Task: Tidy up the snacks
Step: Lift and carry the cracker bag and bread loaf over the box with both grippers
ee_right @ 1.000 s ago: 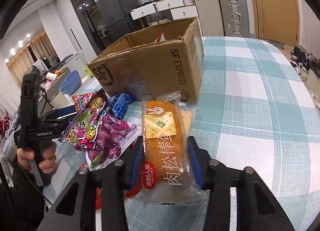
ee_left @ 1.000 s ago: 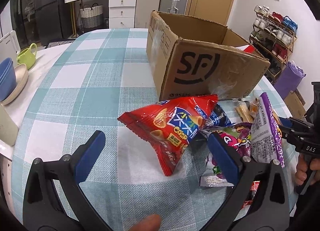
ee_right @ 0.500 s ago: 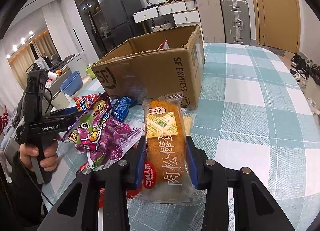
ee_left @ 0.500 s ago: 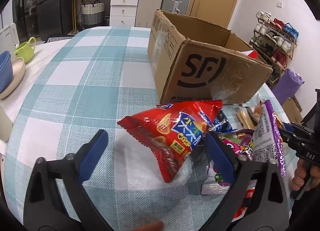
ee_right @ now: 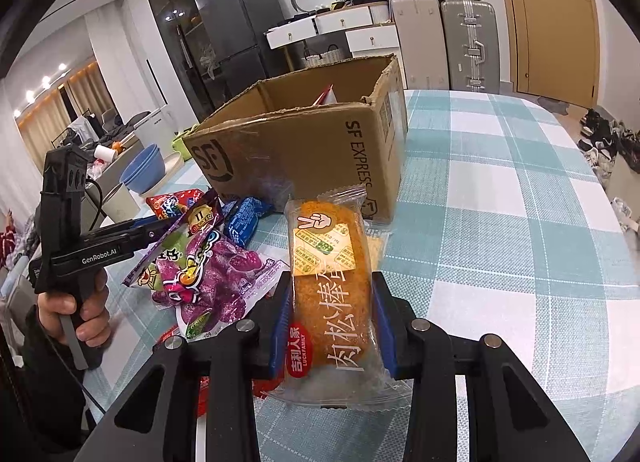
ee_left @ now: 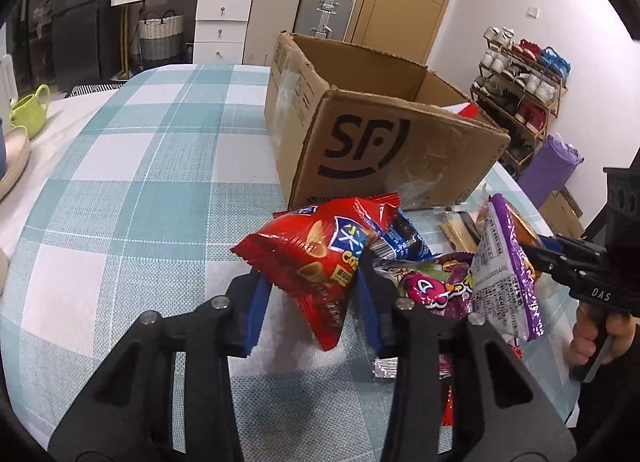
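Here, in the left wrist view, the left gripper has just been closing, and its blue pads now pinch the lower part of the red chip bag, which stands tilted above the checked tablecloth. At about one o'clock from the bag stands the open SF cardboard box. At three o'clock lies a heap of snacks, with a purple candy packet standing up on edge and the right gripper's black body just beyond it.

In the right wrist view, the right gripper is clamped on the meat-floss bread packet, held lengthwise between its pads. The box sits at twelve o'clock. At nine o'clock, the purple packets lie by the left hand.
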{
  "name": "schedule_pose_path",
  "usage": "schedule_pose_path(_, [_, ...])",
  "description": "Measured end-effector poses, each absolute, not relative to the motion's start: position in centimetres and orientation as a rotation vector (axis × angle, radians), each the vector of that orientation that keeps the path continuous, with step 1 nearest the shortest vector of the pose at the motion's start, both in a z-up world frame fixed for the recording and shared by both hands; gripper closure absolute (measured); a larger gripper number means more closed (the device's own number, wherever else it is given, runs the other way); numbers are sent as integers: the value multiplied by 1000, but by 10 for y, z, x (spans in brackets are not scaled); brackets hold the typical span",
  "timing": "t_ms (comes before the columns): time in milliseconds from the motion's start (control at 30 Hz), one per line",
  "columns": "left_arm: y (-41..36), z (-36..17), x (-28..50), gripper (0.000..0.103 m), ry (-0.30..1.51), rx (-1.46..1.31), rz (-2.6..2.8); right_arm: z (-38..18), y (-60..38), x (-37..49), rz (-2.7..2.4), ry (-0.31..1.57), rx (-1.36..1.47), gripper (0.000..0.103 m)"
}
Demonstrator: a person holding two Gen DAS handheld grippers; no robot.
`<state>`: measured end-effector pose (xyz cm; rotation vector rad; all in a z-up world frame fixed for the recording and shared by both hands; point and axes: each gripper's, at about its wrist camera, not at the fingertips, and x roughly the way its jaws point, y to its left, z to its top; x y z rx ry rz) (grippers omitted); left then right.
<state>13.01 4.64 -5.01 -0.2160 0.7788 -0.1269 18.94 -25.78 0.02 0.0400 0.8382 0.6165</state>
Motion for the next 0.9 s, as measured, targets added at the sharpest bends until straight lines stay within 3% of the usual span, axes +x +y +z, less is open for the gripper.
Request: schedule_pose_path(900, [49, 26, 78, 67, 588, -231, -122, 50, -263, 167, 627, 686, 54, 66])
